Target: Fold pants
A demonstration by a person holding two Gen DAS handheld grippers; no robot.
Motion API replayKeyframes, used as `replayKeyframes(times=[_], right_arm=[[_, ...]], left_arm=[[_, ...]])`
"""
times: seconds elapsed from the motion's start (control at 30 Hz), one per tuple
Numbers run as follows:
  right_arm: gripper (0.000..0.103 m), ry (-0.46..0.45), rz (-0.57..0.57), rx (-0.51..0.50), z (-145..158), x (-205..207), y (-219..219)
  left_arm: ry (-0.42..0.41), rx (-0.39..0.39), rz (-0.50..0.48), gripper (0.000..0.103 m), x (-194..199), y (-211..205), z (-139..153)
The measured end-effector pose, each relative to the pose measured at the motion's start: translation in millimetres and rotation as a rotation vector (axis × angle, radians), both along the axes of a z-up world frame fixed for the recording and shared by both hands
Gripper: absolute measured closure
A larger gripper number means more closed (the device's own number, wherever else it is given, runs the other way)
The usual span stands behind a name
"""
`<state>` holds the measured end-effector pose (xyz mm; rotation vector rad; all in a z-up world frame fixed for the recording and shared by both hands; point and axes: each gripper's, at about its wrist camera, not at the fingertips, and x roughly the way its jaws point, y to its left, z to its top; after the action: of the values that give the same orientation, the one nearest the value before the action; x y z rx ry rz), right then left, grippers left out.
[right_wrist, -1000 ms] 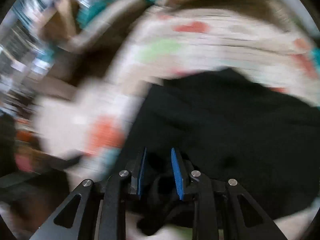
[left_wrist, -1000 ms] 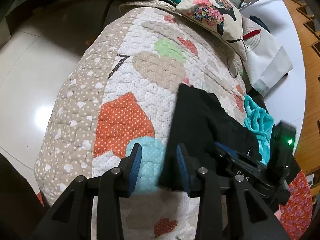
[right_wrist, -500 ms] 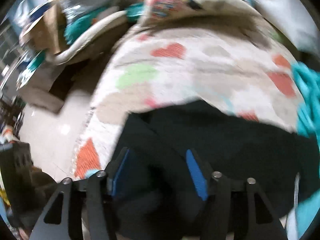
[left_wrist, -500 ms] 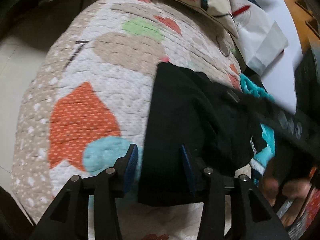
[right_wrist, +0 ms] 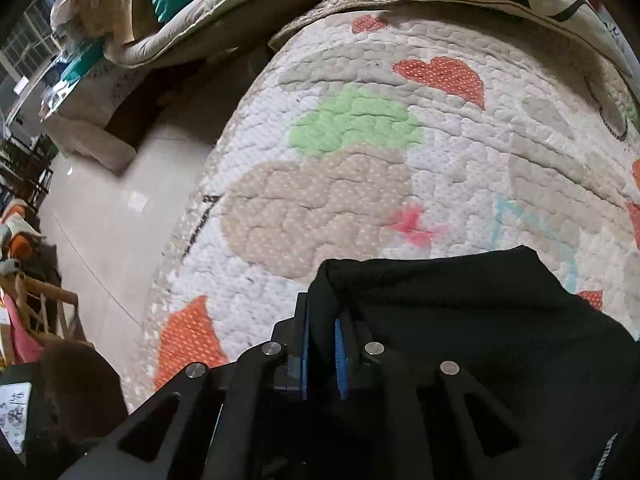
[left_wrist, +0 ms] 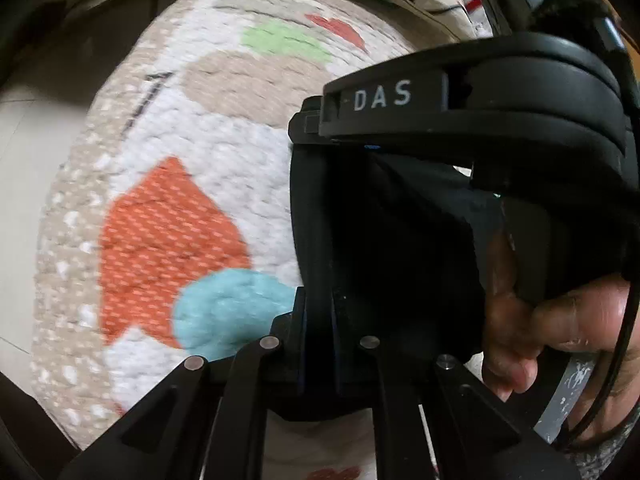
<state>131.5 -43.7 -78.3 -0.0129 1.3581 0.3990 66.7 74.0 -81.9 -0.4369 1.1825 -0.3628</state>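
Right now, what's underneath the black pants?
The black pants lie on the patchwork quilt, pinched by both grippers. Whatever quilt pattern sits under them is covered.

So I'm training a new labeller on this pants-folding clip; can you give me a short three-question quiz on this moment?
1. True or false: the left hand-held gripper is shut on the black fabric pants.
2. The right hand-held gripper grips: A) the pants' edge B) the heart-patterned quilted cover C) nothing.
3. Fill in: in the left wrist view, white letters on the other gripper's black body read ___.

Key: 1 true; 2 A; 3 DAS.
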Motion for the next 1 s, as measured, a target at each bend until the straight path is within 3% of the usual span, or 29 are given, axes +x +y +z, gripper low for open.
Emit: replayKeyframes(times=[0.27,0.37,0.47,0.5,0.6,0.73,0.9,0.93,1.0], right_arm=[[0.092,-0.011,0.03,0.072,0.5,20.3,58.6],[0.085,-0.008,0.016,0.088,-3.2,25.0,66.6],[0.08,-0.026,-0.096,0.224,15.5,29.0,33.2],[0.074,-0.04,-0.127,0.242,21.4,29.8,21.9],[0.068,-0.104,-0.236,0.247,45.6,22.7,-33.8],[0.066,-0.109,-0.271,0.245,53.3,-16.8,-76.0],[0.065,-0.044,-0.242,0.263,34.2,-70.6,-72.8],[0.061,-0.032,-0.255,0.284,29.6,-79.2,-73.1],[0.035,-0.003,-0.304,0.322,18.7,-86.1,-76.3]], left_arm=[[0.005,0.01,0.153,0.093,4.9,64.8,0.9],[0.051,-0.035,0.189,0.087,6.0,83.7,-5.7],[0.044,-0.054,0.21,0.086,-1.6,98.9,0.2],[0.026,-0.043,0.215,0.086,-4.6,104.0,5.8],[-0.027,-0.01,0.231,0.085,-10.2,109.1,17.6],[-0.061,0.023,0.229,0.083,-14.9,105.4,24.6],[-0.063,0.043,0.209,0.083,-12.8,95.6,27.7],[-0.066,0.048,0.21,0.083,-15.1,94.0,29.6],[-0.073,0.056,0.21,0.083,-18.7,92.7,32.4]])
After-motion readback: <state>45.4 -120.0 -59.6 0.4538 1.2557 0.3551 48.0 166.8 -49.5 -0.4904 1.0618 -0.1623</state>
